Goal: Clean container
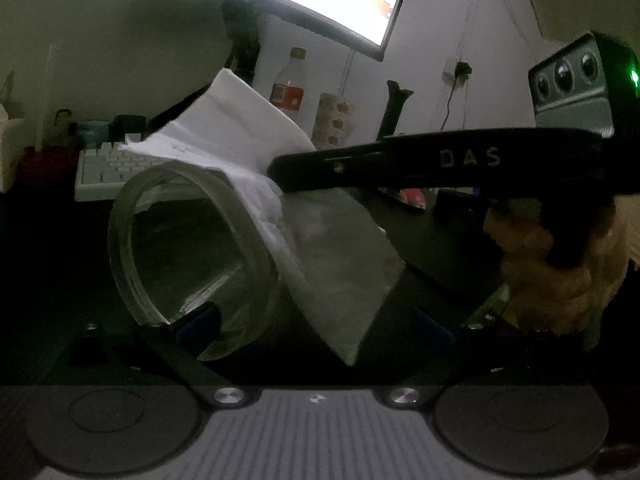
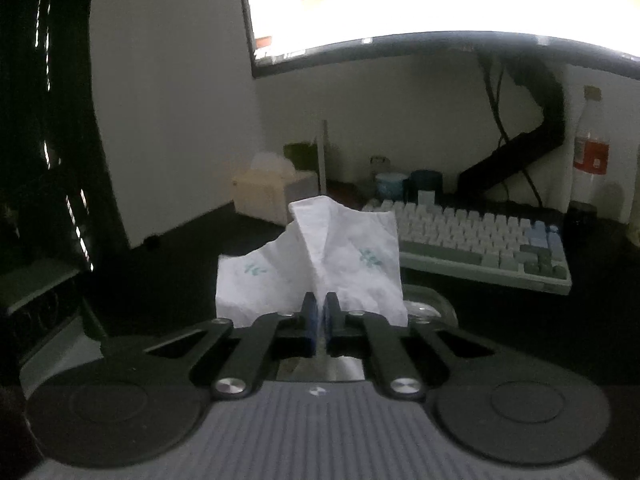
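The left gripper (image 1: 320,320) is holding the clear glass container (image 1: 192,256) on its side, mouth toward the camera, its jaws clamped against the container's walls above the dark surface (image 1: 440,232). The right gripper (image 2: 319,322) is pinching a white tissue (image 2: 316,264) between its jaws, which are pressed nearly together on the paper. In the left wrist view, the tissue is draping over the container's rim, touching it. A keyboard (image 2: 480,240) is lying behind.
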{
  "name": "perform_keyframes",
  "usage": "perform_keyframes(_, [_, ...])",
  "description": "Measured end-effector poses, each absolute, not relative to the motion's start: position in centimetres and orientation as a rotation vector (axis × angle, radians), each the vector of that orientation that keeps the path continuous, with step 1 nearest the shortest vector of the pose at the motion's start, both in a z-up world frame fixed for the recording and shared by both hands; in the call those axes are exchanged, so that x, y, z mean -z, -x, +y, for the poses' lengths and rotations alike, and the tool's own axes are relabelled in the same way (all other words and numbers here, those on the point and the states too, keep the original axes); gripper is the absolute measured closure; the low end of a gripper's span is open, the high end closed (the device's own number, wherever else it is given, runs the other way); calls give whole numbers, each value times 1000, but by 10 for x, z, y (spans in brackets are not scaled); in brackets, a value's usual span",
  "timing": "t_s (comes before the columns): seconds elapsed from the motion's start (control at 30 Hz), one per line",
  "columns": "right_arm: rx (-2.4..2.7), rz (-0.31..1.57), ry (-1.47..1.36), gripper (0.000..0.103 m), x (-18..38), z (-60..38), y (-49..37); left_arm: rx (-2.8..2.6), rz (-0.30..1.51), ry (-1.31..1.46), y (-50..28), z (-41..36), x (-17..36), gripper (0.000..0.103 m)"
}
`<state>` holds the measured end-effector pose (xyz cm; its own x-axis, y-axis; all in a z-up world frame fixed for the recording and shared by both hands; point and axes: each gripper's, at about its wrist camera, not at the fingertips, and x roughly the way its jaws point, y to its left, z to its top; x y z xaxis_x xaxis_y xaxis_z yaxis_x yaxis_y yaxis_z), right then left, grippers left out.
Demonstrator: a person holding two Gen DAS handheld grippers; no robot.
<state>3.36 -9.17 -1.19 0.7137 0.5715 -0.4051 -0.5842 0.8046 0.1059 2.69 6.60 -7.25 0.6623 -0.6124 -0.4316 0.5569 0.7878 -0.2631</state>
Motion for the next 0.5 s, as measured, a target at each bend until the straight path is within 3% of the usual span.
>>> perform_keyframes(0.33, [-639, 497, -181, 97, 12, -116, -50, 672, 550, 180, -33, 76, 74, 0])
perform_keyframes(0.5, [-594, 468, 23, 96, 3, -102, -51, 666, 541, 113, -28, 65, 73, 0])
